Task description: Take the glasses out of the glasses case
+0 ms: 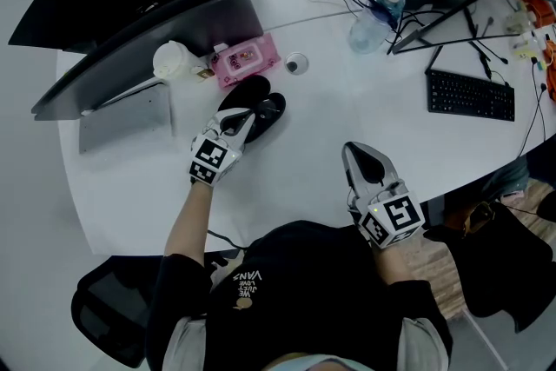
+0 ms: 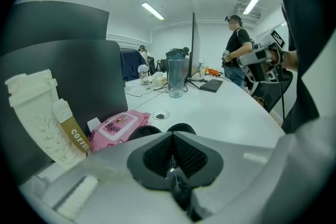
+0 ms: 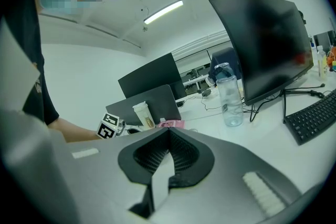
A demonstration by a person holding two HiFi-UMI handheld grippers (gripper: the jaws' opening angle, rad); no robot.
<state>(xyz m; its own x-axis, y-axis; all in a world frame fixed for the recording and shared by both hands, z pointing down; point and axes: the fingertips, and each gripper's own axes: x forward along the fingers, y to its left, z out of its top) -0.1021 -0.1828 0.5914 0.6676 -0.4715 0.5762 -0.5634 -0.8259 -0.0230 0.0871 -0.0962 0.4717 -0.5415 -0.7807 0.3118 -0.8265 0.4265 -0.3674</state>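
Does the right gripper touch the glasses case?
No, the right gripper is over bare table, apart from the case near the left gripper.

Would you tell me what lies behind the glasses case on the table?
A pink pack lies just behind the case, with a white cup to its left. The left hand-held gripper covers the case's near end.
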